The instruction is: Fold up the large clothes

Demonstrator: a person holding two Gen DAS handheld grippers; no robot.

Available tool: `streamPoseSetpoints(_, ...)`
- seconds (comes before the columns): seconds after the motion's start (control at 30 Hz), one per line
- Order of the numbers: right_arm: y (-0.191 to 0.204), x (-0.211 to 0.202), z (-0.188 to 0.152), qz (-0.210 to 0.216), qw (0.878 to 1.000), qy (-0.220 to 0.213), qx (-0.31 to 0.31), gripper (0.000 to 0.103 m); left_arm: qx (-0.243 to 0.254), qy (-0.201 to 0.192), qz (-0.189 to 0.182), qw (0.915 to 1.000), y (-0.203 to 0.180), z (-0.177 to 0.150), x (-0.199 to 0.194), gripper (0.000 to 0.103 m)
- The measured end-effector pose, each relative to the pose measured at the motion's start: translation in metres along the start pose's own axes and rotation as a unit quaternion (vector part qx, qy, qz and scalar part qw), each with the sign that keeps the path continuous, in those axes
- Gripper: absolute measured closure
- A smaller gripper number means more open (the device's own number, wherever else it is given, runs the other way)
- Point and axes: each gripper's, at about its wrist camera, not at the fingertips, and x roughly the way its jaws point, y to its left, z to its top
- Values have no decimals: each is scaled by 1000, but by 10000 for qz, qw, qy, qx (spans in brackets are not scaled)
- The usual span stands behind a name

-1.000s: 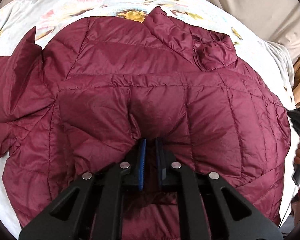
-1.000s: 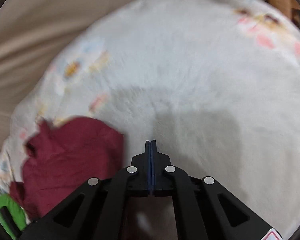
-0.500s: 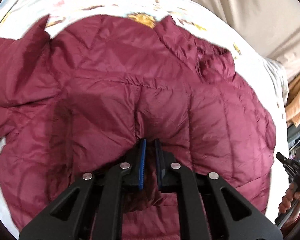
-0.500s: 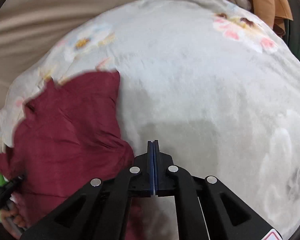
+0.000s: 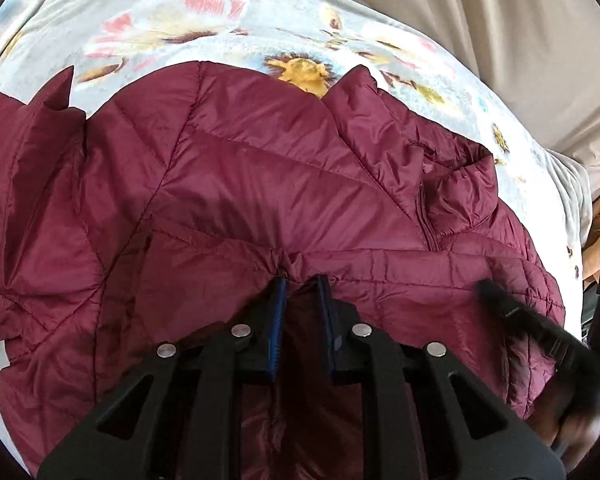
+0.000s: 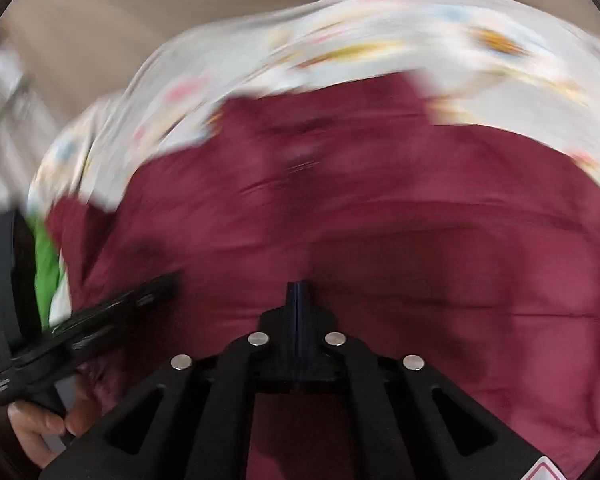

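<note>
- As seen from the left wrist view, a maroon quilted jacket (image 5: 260, 184) lies spread over a floral blanket (image 5: 172, 20), collar and zip toward the upper right, one sleeve out to the left.
- Left gripper (image 5: 302, 280): blue-padded fingers (image 5: 278, 312) stand slightly apart with a bunched ridge of jacket fabric caught between them; grasping the jacket.
- Right gripper (image 5: 488, 290) enters at the lower right, blurred, its tip over the jacket's right panel.
- From the right wrist view, heavily blurred, the jacket (image 6: 380, 208) fills the middle and lower frame, with the blanket (image 6: 380, 20) beyond.
- Right gripper (image 6: 299, 288): fingers pressed together, clenched with nothing seen between them, above the jacket.
- Left gripper (image 6: 168, 280) appears at the left edge, held by a hand (image 6: 40, 428).
</note>
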Motion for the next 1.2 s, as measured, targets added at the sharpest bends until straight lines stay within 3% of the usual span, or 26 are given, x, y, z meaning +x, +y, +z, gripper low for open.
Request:
streamPoseSetpoints(0.1, -86, -36, -1, -532, 9935, -338, 947, 103, 19, -47, -83, 10000, 2, -3, 1, 88)
streamPoseSetpoints(0.17, -107, -48, -5, -611, 9910, -370, 1135, 103, 33, -69, -112, 9999, -1, -3, 4, 88)
streamPoseSetpoints(0.23, -94, -64, -9, -921, 9912, -412, 860, 103, 1, -89, -40, 10000, -3, -3, -2, 88)
streamPoseSetpoints(0.37, -69, -115, -34, -635, 9952, -611, 422, 98, -339, -466, -130, 9983, 13, -15, -60, 85)
streamPoseSetpoints(0.5, -55, -136, -82, -375, 9982, -374, 294, 97, -1054, -867, 284, 9902, 77, -33, -117, 59)
streamPoseSetpoints(0.53, -45, -138, -94, -343, 9988, -285, 216, 97, -1286, -959, 415, 9862, 99, -36, -128, 50)
streamPoseSetpoints(0.6, -29, -137, -114, -330, 9994, -107, 80, 94, -1872, -1136, 714, 9731, 154, -35, -149, 43)
streamPoseSetpoints(0.77, 7, -130, -145, -175, 9995, 252, -90, 91, -3216, -1530, 916, 9299, 273, -14, -162, 41)
streamPoseSetpoints(0.83, 22, -123, -151, -125, 9992, 359, -136, 91, -3434, -1529, 959, 9217, 298, -1, -147, 40)
streamPoseSetpoints(0.9, 38, -115, -155, -134, 9987, 453, -207, 91, -3519, -1494, 924, 9194, 308, 9, -132, 40)
streamPoseSetpoints(0.97, 49, -109, -156, -114, 9982, 541, -250, 91, -3774, -1357, 756, 9129, 320, 16, -107, 44)
streamPoseSetpoints(1.0, 54, -108, -157, -135, 9980, 550, -285, 91, -3858, -1349, 668, 9102, 325, 18, -103, 55)
streamPoseSetpoints(1.03, 58, -108, -157, -149, 9978, 544, -338, 91, -3934, -1356, 576, 9075, 327, 20, -96, 79)
streamPoseSetpoints(1.07, 60, -108, -158, -165, 9977, 542, -385, 90, -3944, -1367, 497, 9074, 326, 23, -93, 88)
streamPoseSetpoints(1.1, 64, -109, -158, -218, 9973, 522, -461, 90, -3916, -1431, 389, 9081, 321, 26, -95, 98)
streamPoseSetpoints(1.13, 65, -110, -158, -237, 9971, 511, -503, 90, -3842, -1538, 387, 9095, 315, 31, -102, 100)
streamPoseSetpoints(1.2, 66, -113, -159, -240, 9970, 491, -545, 90, -3260, -1886, 345, 9257, 283, 51, -126, 101)
